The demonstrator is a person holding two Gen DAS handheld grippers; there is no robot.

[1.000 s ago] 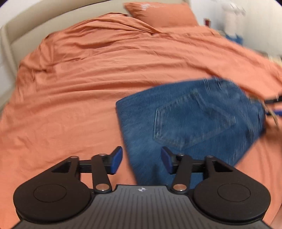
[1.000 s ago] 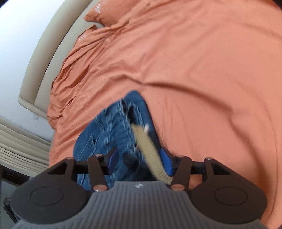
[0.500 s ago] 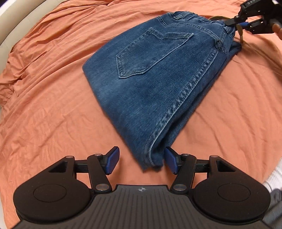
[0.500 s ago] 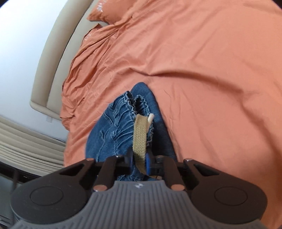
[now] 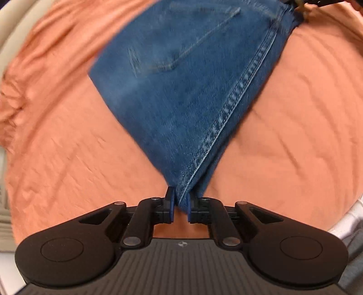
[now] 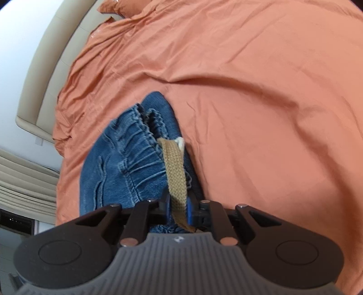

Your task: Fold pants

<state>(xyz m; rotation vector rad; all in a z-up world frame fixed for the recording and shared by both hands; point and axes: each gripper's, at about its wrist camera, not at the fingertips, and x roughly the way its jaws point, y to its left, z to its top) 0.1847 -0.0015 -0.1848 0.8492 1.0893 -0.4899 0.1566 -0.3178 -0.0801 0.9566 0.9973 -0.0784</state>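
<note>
The folded blue jeans (image 5: 192, 90) lie on the orange bedsheet (image 5: 68, 158), back pocket up, side seam running toward me. My left gripper (image 5: 181, 204) is shut on the near folded corner of the jeans. In the right wrist view the gathered elastic waistband of the jeans (image 6: 127, 163) and a tan drawstring (image 6: 174, 172) run into my right gripper (image 6: 179, 208), which is shut on the waistband and drawstring. The right gripper also shows at the top right of the left wrist view (image 5: 317, 2).
The orange sheet (image 6: 249, 90) covers the whole bed, with a matching pillow (image 6: 113, 5) at the head. A beige headboard (image 6: 45, 68) and curtains (image 6: 22, 177) stand to the left. A person's grey clothing (image 5: 354, 238) is at the right edge.
My left gripper moved in and closed on the near corner of the jeans. My right gripper closed on the waistband and drawstring half a second ago and keeps its hold.
</note>
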